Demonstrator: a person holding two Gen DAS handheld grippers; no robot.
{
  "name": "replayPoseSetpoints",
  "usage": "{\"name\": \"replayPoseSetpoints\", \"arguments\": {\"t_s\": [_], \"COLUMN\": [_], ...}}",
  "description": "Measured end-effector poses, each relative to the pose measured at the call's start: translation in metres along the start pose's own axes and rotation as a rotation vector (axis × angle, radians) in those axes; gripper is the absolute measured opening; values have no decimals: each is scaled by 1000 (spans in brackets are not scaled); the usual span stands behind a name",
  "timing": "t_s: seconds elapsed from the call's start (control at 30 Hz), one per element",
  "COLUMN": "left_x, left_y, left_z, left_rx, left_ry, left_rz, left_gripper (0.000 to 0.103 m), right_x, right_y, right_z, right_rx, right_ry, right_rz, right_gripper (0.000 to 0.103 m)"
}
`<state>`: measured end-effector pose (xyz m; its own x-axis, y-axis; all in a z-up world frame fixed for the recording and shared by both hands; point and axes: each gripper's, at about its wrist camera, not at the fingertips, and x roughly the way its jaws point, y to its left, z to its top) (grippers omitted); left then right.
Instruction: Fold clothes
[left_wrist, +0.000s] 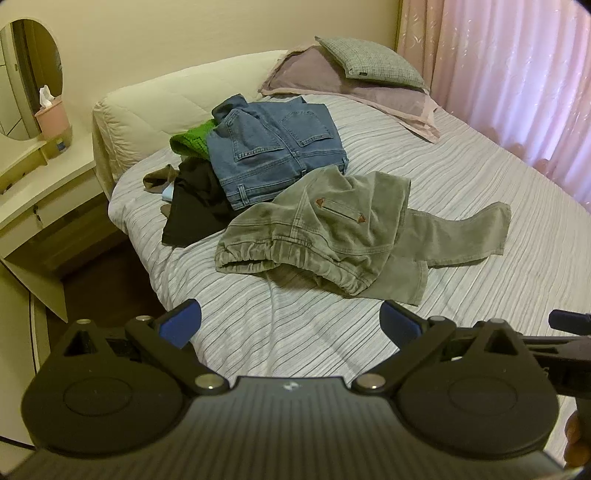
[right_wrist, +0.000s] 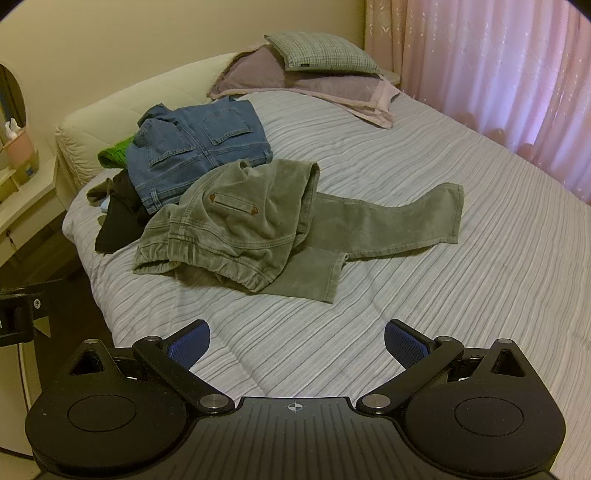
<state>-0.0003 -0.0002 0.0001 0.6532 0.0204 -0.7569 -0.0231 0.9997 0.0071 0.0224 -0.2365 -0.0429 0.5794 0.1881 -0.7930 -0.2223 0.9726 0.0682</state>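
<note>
Crumpled olive-green trousers lie mid-bed, waistband toward me, one leg stretched to the right. Behind them sit blue jeans on top of a black garment, a green knit and a brown item. My left gripper hovers open over the striped bedspread, short of the trousers' waistband. My right gripper is also open above the near part of the bed, with nothing between its blue pads.
The bed has a cream headboard and two pillows at the far end. Pink curtains hang on the right. A white vanity with a mirror and pink tissue box stands left, across a dark floor gap.
</note>
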Motion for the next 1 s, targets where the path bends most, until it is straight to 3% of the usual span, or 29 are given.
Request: {"name": "replayPoseSetpoints", "arguments": {"t_s": [1.0], "left_x": [-9], "left_y": [-1], "left_z": [-9], "left_rx": [0], "left_ry": [10], "left_rz": [11], "left_gripper": [102], "right_x": [-6], "right_y": [-4], "right_z": [-2], "right_rx": [-16], "right_ry": [-9], "right_rz": [20], "right_gripper": [103]}}
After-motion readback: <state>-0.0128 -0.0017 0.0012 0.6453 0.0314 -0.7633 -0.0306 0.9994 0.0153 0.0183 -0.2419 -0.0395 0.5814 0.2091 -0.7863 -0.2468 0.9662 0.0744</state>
